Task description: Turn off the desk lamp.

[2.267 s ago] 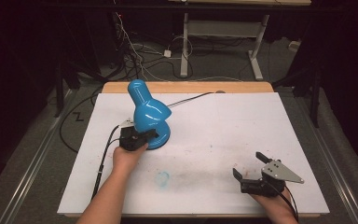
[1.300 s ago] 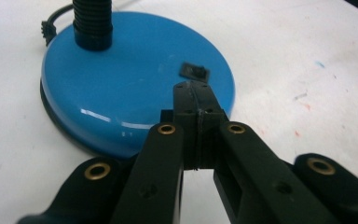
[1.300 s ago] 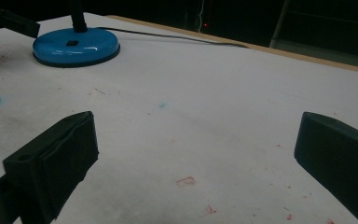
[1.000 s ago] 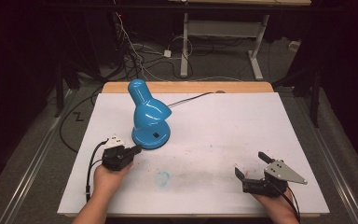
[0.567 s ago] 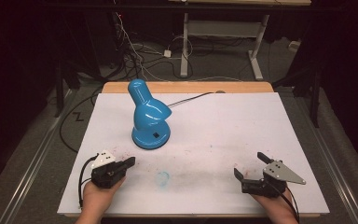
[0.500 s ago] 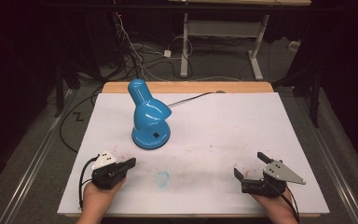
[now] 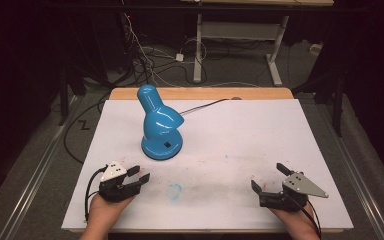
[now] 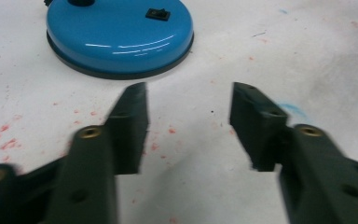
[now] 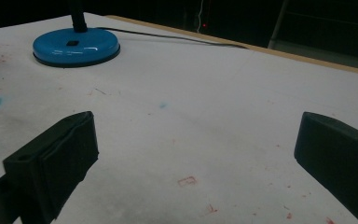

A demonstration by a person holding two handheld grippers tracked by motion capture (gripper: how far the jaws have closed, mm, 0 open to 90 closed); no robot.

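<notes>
We rest left claw (image 7: 139, 176) on bench (image 7: 260, 130) near edge, jaws just been opening, nothing between. Right claw (image 7: 269, 177) spread wide, empty, well apart. Farther off, blue lamp (image 7: 159, 125) upright, near left claw, untouched.

The table (image 7: 260, 130) was covered by a white sheet (image 7: 280, 150) that left a strip of bare wood showing along the far edge. A blue desk lamp (image 7: 161, 125) stood on the sheet left of the middle, nearer the far edge than the near one, resting on its round base (image 8: 121, 35) with a small black switch on top. Its dark cord (image 7: 205, 106) ran across the sheet toward the far edge. Red specks dotted the sheet near the base, and a faint blue smear (image 7: 174, 190) lay close to the near edge.
</notes>
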